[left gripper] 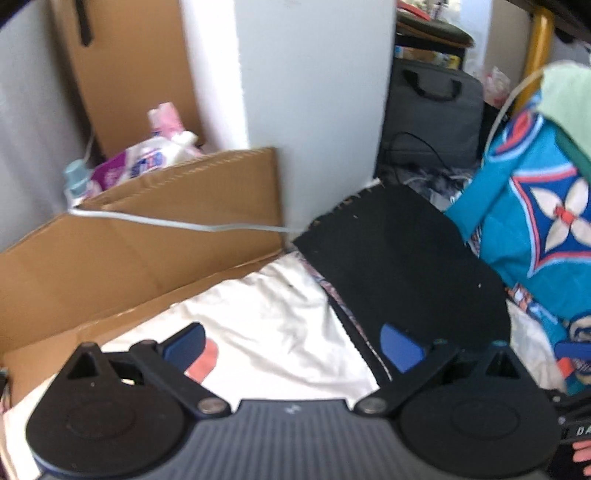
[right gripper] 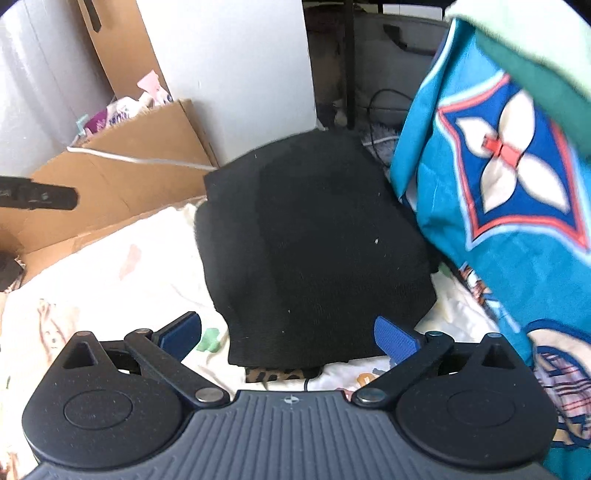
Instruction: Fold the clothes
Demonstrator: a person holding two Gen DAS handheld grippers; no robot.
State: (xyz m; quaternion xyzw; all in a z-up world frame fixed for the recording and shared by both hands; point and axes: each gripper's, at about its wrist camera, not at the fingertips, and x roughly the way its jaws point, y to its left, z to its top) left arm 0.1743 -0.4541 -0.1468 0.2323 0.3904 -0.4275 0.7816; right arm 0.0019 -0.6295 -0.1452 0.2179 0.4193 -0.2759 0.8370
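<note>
A folded black garment lies on the white printed sheet; it also shows in the left wrist view. My right gripper is open and empty, just above the garment's near edge. My left gripper is open and empty over the white sheet, at the garment's left edge. A leopard-print cloth peeks out from under the black garment.
A teal patterned blanket hangs at the right, with a pale green cloth above it. A cardboard box with detergent bottles stands at the left. A white cable crosses the box. A grey bag stands behind.
</note>
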